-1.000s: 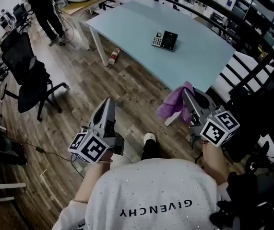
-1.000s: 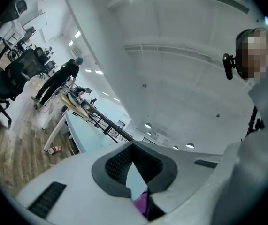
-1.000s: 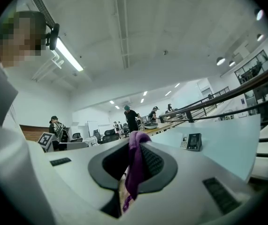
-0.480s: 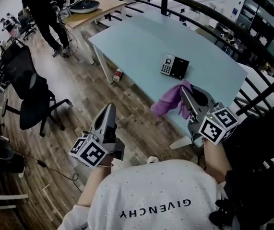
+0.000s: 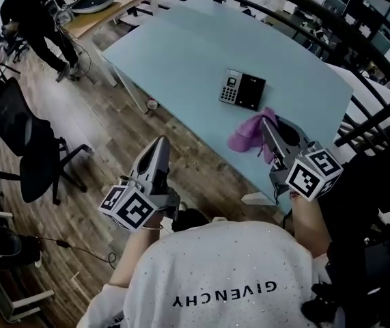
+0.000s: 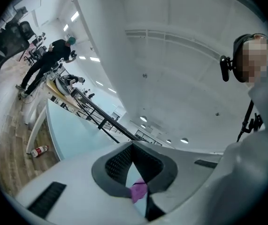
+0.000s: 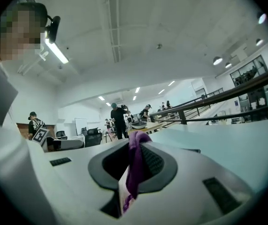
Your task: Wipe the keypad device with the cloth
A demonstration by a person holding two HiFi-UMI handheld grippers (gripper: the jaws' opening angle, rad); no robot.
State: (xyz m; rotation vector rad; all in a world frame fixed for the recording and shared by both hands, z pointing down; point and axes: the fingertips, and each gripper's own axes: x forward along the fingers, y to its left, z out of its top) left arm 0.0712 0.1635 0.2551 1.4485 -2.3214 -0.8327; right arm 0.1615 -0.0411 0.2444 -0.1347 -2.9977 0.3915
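The keypad device, black with a grey key block, lies flat on the pale blue table. My right gripper is shut on a purple cloth, which hangs over the table's near edge a short way below the device. In the right gripper view the cloth is pinched between the jaws of the right gripper. My left gripper is held over the wooden floor, left of the table, shut with nothing in it. Through the left gripper a bit of the cloth shows.
A bottle lies on the floor by a white table leg. Black office chairs stand at the left. A person stands by a wooden desk at the far left. A black railing runs behind the table.
The table and keypad device have come closer. My right gripper has carried the cloth from over the floor to over the table's near edge. The left gripper has kept its pose.
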